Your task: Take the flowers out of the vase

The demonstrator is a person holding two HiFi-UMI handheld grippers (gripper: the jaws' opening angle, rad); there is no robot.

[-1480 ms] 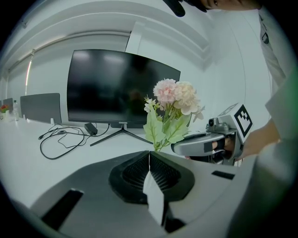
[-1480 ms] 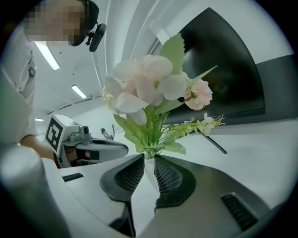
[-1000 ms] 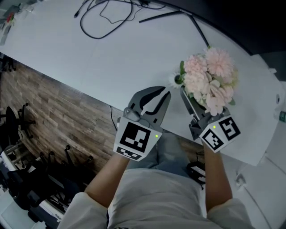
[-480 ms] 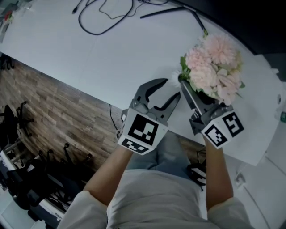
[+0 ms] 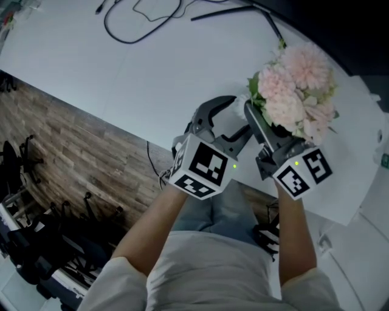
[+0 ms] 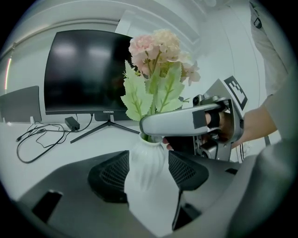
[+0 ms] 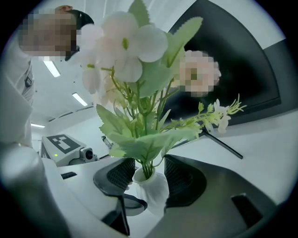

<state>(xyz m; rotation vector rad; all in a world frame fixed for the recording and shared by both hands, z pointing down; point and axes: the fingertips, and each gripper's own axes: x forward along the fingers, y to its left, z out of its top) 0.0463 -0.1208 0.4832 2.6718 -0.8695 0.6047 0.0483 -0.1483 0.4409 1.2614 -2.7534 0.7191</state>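
Pink flowers (image 5: 296,82) with green leaves (image 6: 156,93) stand in a small white vase (image 6: 148,169) on the white table (image 5: 121,67). My left gripper (image 5: 234,121) is open. Its jaws have just been opening, and the vase's body stands between its pads (image 6: 111,174) with almost no gap. My right gripper (image 5: 273,130) is open too, its jaws spread wider within the last second. They stand on either side of the vase's neck (image 7: 145,179) and the stems, with gaps showing. One right finger (image 6: 179,124) crosses in front of the vase's mouth. In the head view the blooms hide the vase.
A dark monitor (image 6: 88,69) on a thin stand is behind the vase, with a power adapter (image 6: 72,123) and looped black cables (image 5: 140,18) on the table. The table's near edge (image 5: 103,115) runs just in front of the grippers, with wood floor below.
My left gripper has moved forward and right, up to the vase, and its jaws have spread from nearly shut to wide. The right gripper has stayed at the vase.
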